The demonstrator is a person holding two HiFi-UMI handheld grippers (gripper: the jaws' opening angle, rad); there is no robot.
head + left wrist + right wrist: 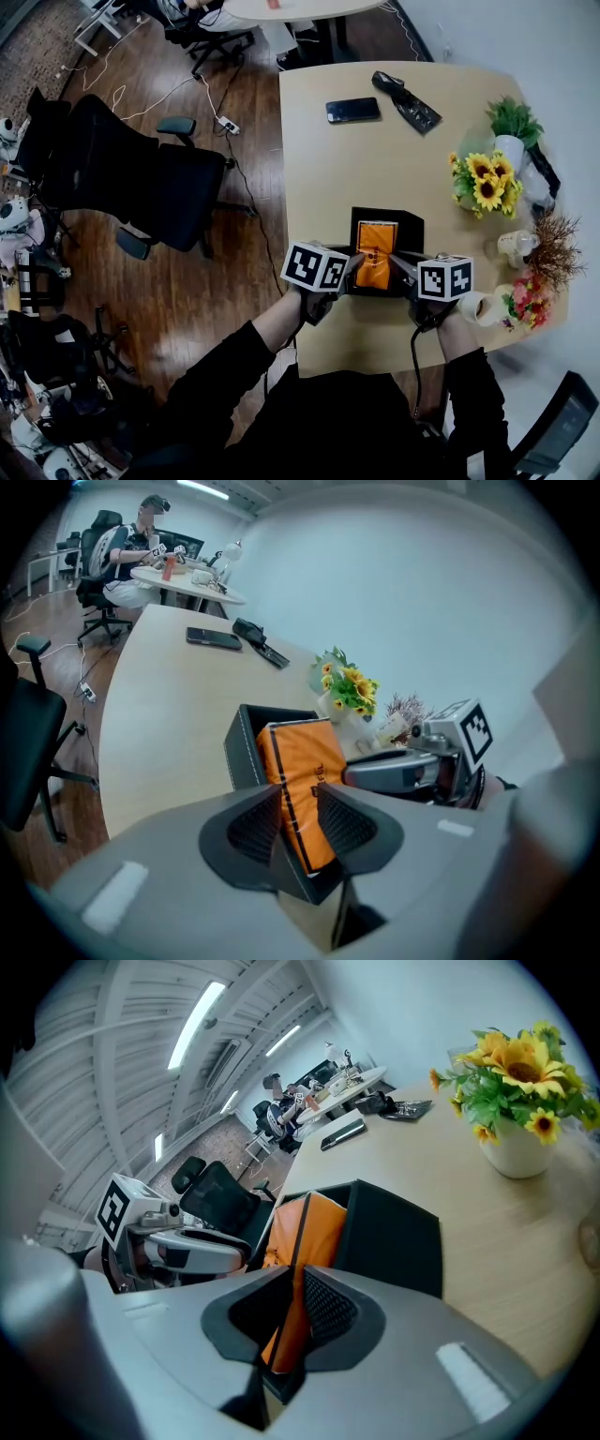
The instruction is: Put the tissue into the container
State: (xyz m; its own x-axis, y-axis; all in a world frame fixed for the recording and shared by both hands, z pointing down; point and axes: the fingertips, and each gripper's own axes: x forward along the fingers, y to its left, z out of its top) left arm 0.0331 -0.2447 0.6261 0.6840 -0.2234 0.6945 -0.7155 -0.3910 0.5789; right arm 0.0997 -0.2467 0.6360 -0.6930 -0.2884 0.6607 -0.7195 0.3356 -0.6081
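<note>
Tissue pack: orange wrapper with thin black lines; the dark print is too small to read. It stands upright inside the container, a black box on the pale worktop, with its upper part above the rim.

Left tongs: at the container's left side, nearly together. The pads press on the pack's edge with the container's corner wall between them.

Right tongs: at the container's right side, clamped tight on the pack's other edge. A thin black line runs in with it; wall or print, cannot tell.

Hidden: the container walls cover the pack's lower part. In the head view the marker cubes cover most of both tongs.

Left of the container, down on the floor: black office chairs.
Beyond the container: dark phone and a flat black item.
Right of the container: sunflowers in a white pot, dried brown sprigs, white cup.
</note>
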